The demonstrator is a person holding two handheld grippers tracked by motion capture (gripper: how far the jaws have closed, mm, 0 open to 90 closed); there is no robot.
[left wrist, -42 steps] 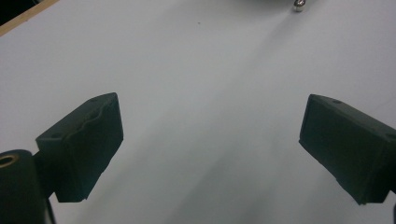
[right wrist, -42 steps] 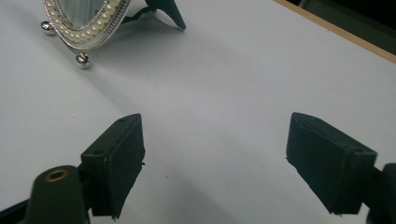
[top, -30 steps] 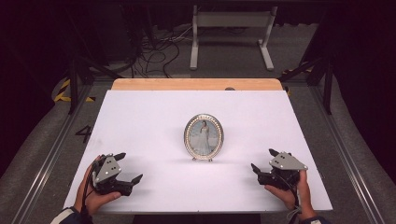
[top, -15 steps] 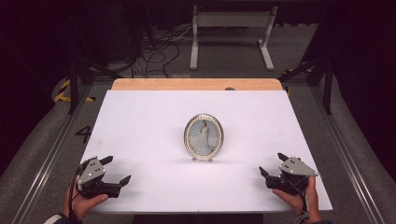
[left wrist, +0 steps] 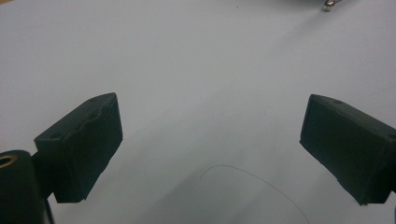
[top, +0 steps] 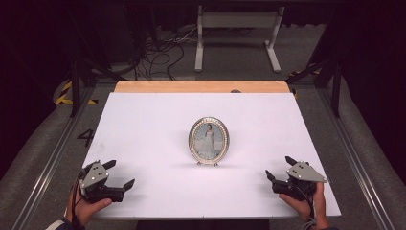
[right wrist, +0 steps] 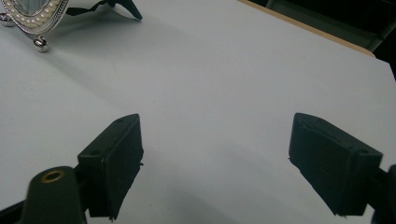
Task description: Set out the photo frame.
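Note:
An oval silver photo frame (top: 208,141) with a beaded rim stands upright in the middle of the white table (top: 143,120); it holds a picture of a figure in a white dress. My left gripper (top: 122,173) lies near the front left corner, open, with nothing between its jaws (left wrist: 212,144). My right gripper (top: 278,166) sits near the front right corner, also open and empty (right wrist: 215,158). The right gripper view catches the photo frame's lower rim (right wrist: 32,16) and ball feet at the top left. Both grippers are well apart from the frame.
A wooden strip (top: 201,86) runs along the table's far edge. Metal rails (top: 352,153) flank both sides. Cables and a white stand (top: 237,28) lie on the dark floor beyond. A thin curved hair (left wrist: 252,172) lies on the sheet by the left gripper.
Both grippers have drawn outward and back toward the front corners, the left one to the left, the right one to the right. The photo frame has not moved.

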